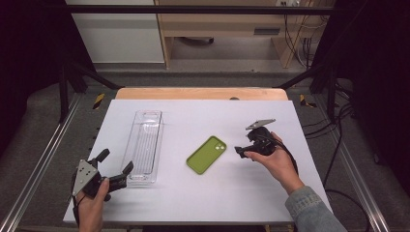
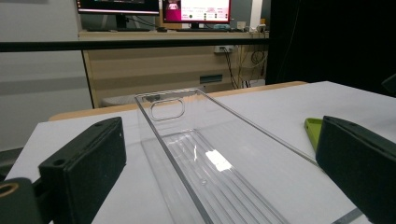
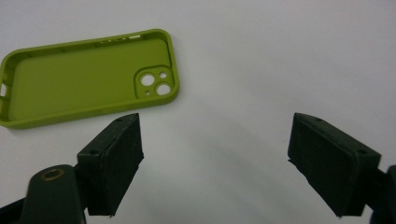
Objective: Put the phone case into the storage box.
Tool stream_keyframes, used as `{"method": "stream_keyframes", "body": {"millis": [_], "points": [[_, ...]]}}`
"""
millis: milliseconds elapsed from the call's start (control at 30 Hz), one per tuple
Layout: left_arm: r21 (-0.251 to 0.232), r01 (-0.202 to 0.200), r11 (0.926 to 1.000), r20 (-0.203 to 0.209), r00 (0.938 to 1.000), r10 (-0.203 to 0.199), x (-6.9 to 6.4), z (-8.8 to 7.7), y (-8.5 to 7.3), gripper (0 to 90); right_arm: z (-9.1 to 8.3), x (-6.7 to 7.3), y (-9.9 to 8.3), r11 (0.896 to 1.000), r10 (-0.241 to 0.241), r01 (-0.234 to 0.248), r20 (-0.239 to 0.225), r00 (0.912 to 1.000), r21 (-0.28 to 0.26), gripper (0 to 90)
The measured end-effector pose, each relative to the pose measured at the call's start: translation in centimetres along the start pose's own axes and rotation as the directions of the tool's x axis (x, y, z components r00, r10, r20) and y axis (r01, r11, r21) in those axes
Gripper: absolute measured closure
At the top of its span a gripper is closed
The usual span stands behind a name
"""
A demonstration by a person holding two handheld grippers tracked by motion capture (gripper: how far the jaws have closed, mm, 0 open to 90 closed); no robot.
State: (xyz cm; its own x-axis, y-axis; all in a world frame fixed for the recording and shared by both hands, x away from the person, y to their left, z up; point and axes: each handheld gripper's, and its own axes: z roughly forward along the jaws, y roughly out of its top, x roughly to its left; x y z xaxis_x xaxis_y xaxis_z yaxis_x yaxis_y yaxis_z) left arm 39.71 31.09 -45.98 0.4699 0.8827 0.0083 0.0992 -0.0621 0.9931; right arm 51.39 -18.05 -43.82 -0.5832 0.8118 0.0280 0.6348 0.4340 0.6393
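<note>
Right tool [image 3: 212, 163] is being held spread, nothing between its jaws, just beside the green phone case [image 3: 88, 86] lying hollow side up on the white desk [image 1: 251, 193]. Case is being judged light, flexible, rubbery; long side rims are suggested for pinching.

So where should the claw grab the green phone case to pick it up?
Best across its two long edges near the middle, coming straight down from above. The green phone case lies flat, open side up, on the white table; its thin raised walls give the right claw something to pinch.
</note>
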Motion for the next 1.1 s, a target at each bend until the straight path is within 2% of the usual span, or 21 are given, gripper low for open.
{"method": "stream_keyframes", "body": {"millis": [267,467,700,900,1100], "points": [[0.001,0.0,1.0,0.003,1.0,0.0,0.0,0.1,0.0,1.2,1.1,1.0,1.8,1.0,-0.023,0.023,-0.03,0.9993,0.012,27.0],[0.003,-0.002,1.0,0.005,1.0,0.002,0.0,0.1,0.0,1.3,2.4,0.8,2.2,1.0,0.006,-0.005,-0.061,0.9981,0.009,34.9],[0.009,-0.005,1.0,0.01,0.9999,0.005,-0.2,0.3,0.0,1.3,3.5,0.5,2.3,0.999,0.048,-0.049,-0.087,0.9951,-0.005,48.6],[0.008,-0.003,1.0,0.011,0.9999,0.003,-0.2,0.3,0.0,1.3,4.9,0.8,2.3,0.998,0.061,-0.062,-0.112,0.9918,-0.013,58.8],[0.009,-0.003,1.0,0.011,0.9999,0.003,-0.2,0.3,0.0,1.3,6.2,1.1,2.2,0.997,0.075,-0.078,-0.123,0.9895,-0.017,64.6]]}}
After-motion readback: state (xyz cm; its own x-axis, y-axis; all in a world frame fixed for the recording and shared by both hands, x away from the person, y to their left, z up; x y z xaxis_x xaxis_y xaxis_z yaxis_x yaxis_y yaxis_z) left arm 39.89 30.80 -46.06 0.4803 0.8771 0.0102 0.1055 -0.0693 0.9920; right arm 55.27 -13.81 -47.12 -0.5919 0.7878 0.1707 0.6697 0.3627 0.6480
